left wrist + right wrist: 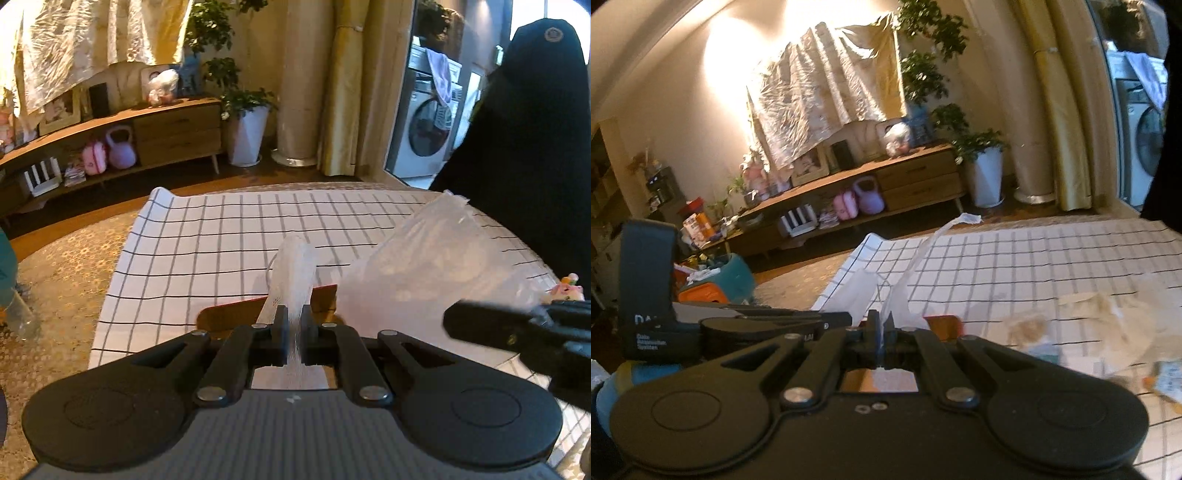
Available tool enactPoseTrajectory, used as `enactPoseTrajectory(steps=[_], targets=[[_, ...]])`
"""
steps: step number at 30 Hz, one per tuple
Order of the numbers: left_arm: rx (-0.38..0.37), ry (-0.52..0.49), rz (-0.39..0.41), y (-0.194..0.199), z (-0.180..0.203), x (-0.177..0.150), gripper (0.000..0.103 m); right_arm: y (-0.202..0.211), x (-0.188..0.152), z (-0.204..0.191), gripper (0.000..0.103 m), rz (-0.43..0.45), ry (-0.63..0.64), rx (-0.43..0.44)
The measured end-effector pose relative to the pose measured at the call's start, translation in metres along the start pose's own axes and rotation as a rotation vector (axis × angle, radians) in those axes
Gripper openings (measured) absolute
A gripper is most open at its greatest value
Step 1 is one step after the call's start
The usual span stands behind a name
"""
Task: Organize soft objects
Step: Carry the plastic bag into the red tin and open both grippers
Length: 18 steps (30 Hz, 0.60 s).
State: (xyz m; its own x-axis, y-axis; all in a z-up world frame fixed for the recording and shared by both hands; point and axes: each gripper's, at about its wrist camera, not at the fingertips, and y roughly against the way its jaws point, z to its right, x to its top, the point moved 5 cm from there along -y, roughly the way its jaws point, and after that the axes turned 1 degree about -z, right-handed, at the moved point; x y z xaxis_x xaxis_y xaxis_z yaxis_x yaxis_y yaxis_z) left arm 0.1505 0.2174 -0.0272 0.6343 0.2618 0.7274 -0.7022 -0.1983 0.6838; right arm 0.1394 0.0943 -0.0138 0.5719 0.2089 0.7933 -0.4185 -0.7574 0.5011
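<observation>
Both grippers are clamped tight here. The left gripper (pixel 294 317) has its jaws clenched on a strip of white mesh fabric (pixel 293 273), which rises from between the fingers and curls away over the checked cloth (pixel 221 236). Just to its right billows a translucent plastic bag (pixel 432 262), puffed up above the cloth, with pale contents showing dimly through the film. A brown board (pixel 229 314) peeks out from under the mesh, lying flat on the cloth just beyond the left fingers.

Over in the right wrist view, the right gripper (pixel 885 332) is pinched shut on a thin fold of the bag's clear film (pixel 897 295), and a long twisted tail of plastic (pixel 945 229) streams up and away from the jaws toward the far side of the room. The left gripper's body (pixel 757 325) sits close alongside on the left. Right of the jaws, blurred pale soft items (pixel 1108 317) lie scattered on the grid-patterned cloth; they are too smeared to identify.

Far behind, a low wooden sideboard (pixel 177 125) runs along the wall, with a purple kettlebell (pixel 120 147) on its lower shelf and a potted plant in a white planter (pixel 247 136) at its right end. A washing machine (pixel 428 136) shows through the doorway at the far right.
</observation>
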Motion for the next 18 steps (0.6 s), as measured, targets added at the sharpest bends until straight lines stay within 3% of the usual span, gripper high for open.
enactPoseTrajectory(steps=[6,18], targets=[[-0.012,0.030,-0.015,-0.019,-0.015,-0.009,0.006,-0.032,-0.016,-0.005,0.000,-0.058,0.010,0.001],[-0.017,0.032,-0.135,-0.072,-0.018,-0.038,0.006,-0.079,-0.057,0.010,0.000,-0.211,-0.050,-0.030]])
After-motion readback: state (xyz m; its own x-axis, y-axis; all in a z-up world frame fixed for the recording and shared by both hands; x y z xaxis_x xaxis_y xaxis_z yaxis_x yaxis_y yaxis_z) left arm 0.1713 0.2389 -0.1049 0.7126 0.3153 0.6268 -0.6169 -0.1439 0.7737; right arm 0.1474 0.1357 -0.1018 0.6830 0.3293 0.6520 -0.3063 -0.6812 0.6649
